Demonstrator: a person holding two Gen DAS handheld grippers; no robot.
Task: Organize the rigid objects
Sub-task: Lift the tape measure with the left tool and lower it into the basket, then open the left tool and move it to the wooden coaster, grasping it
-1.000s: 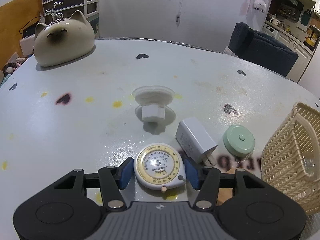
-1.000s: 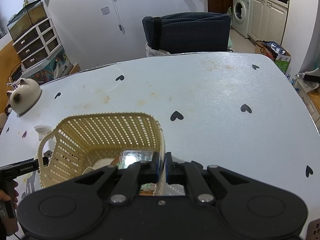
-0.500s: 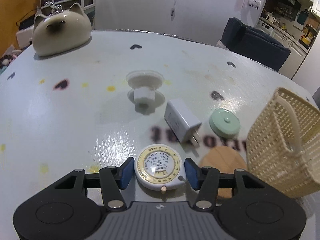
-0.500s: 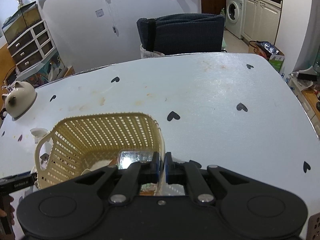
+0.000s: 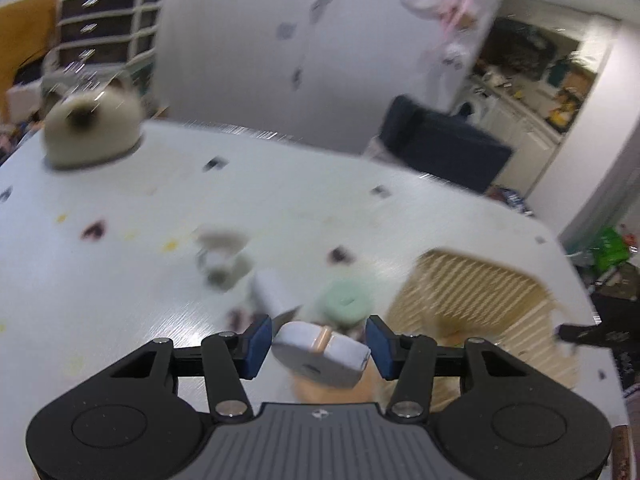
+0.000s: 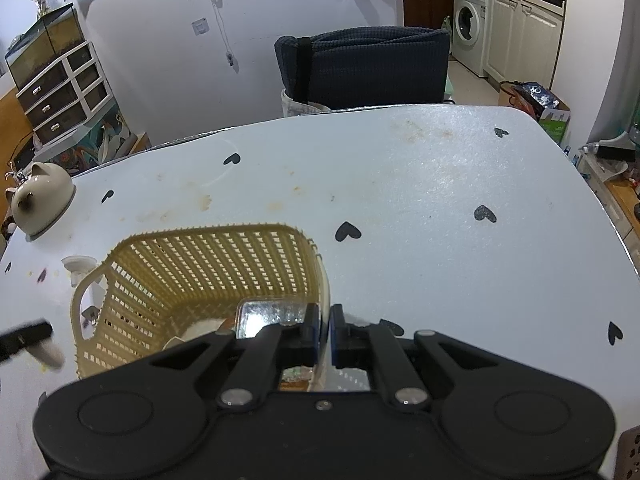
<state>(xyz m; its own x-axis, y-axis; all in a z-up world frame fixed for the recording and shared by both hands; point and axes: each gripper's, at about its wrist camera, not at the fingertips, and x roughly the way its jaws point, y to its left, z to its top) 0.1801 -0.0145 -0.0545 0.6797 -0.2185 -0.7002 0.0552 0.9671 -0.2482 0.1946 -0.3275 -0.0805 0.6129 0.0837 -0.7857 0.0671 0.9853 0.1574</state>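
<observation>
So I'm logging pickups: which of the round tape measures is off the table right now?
The white tape measure, tilted between the left gripper's jaws; the mint-green one lies on the table.

1. The table (image 6: pixel 440 200) is bare across the centre and right of the right wrist view; a gripper can pass there freely.
2. The basket (image 6: pixel 208 264) fills the lower left; its walls block passage, only its top is open.
3. A cat-shaped pot (image 6: pixel 40 196) stands at the far left edge.
4. The left wrist view is blurred: a white charger (image 5: pixel 268 292) and green disc (image 5: pixel 348 304) lie close together at centre.
</observation>
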